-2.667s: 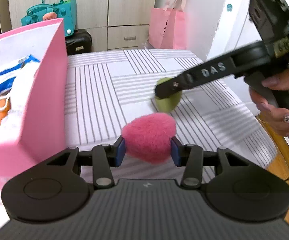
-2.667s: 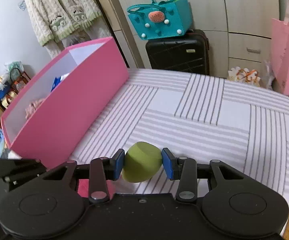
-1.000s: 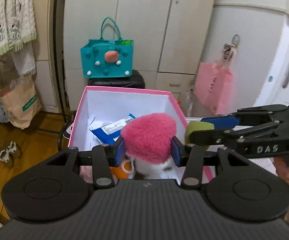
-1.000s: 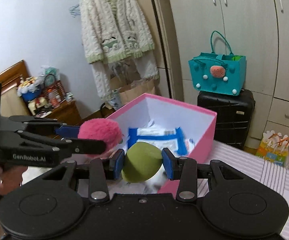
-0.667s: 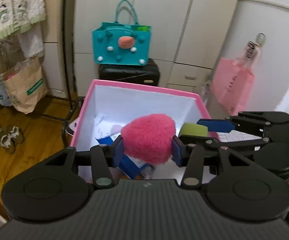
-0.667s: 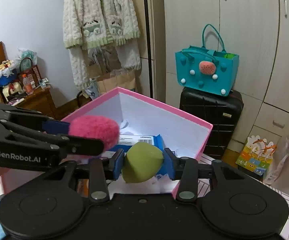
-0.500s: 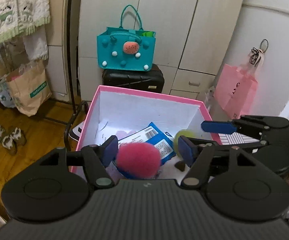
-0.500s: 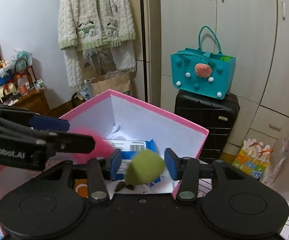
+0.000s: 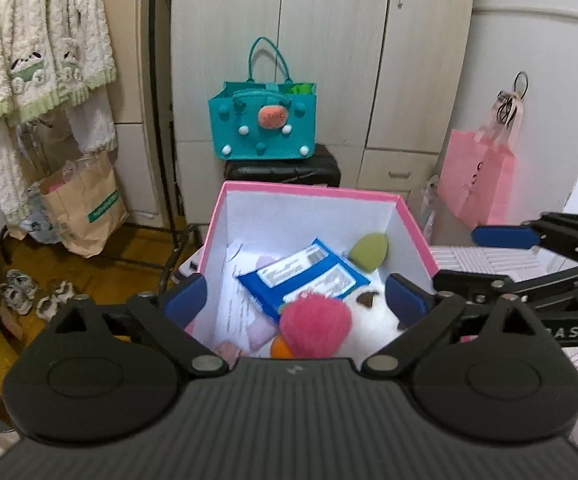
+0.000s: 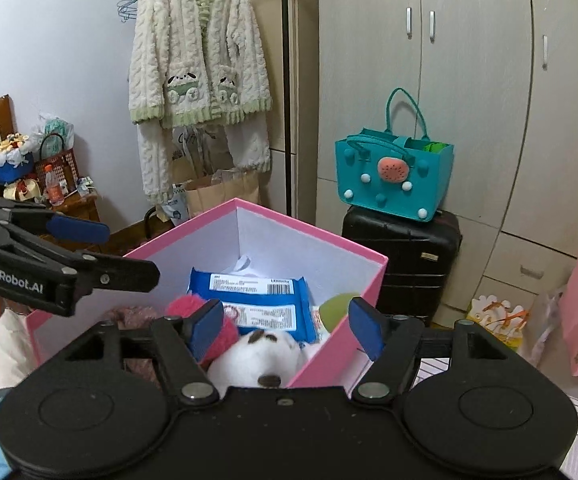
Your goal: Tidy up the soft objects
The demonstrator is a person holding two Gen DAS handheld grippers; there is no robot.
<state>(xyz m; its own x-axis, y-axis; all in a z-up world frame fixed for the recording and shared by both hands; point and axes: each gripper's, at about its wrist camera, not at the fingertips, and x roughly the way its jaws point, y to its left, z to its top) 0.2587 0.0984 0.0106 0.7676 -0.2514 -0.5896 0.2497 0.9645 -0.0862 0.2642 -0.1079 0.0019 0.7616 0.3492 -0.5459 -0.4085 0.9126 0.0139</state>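
1. Wardrobe doors (image 9: pixel 329 52) in pale wood fill the back wall, with a cream knitted cardigan (image 10: pixel 197 64) hanging on the rail beside them.
2. Pink box (image 9: pixel 417 236), white inside, sits open-topped in front of both tongs; its far right corner points toward a black suitcase (image 10: pixel 401 256) with a teal felt bag (image 10: pixel 393 176) standing on top.
3. Left gripper (image 9: pixel 295 296) hangs over the near edge of the box with its blue pads spread wide and nothing between them. From the right wrist view it reaches in from the left side, above the box's left wall.
4. Right gripper (image 10: pixel 285 326) is likewise parted and empty, poised over the box's near right corner.
5. White plush toy (image 10: pixel 257 356) with dark patches lies against the near wall of the box, under the right gripper's pads.
6. Blue packet (image 9: pixel 305 276) with a white barcode label lies flat in the middle of the box, partly over loose white paper.
7. Pink pompom (image 9: pixel 315 330) rests inside by the near edge, touching the plush toy and overlapping the packet's near corner.
8. Green sponge (image 9: pixel 369 252), egg-shaped, lies in the far right part of the box, just beside the packet and close to the right wall.
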